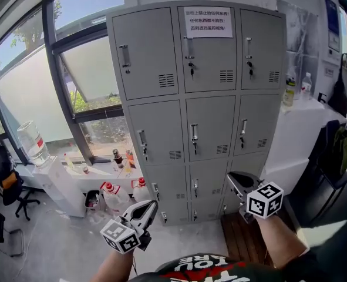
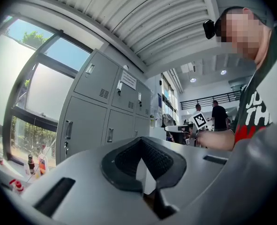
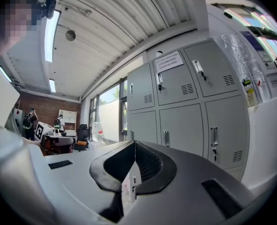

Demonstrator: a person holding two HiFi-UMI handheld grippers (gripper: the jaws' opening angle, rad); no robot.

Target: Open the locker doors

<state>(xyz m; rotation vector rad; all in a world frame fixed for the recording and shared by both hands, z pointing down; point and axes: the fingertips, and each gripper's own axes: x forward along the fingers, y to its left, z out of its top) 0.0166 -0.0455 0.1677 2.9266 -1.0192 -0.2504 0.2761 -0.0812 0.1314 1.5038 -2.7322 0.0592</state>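
A grey steel locker [image 1: 208, 122] stands against the wall ahead, three columns wide, and every door on it is closed. Each door has a small handle [image 1: 194, 133] with a key below it. A white paper notice [image 1: 208, 21] is stuck on the top middle door. My left gripper [image 1: 152, 205] hangs low in front of the bottom row, shut and empty. My right gripper [image 1: 231, 177] is level with the lower right doors, also shut and empty. Neither one touches the locker. The left gripper view shows the locker [image 2: 96, 107] off to the left, and the right gripper view shows the locker [image 3: 190, 107] to the right.
A water jug [image 1: 31, 143] sits on a white dispenser by the window at left, with bottles [image 1: 111, 194] on the floor beside the locker. A white counter [image 1: 296, 128] adjoins the locker's right side. A dark chair [image 1: 336, 151] is at far right, an office chair [image 1: 3, 178] at far left.
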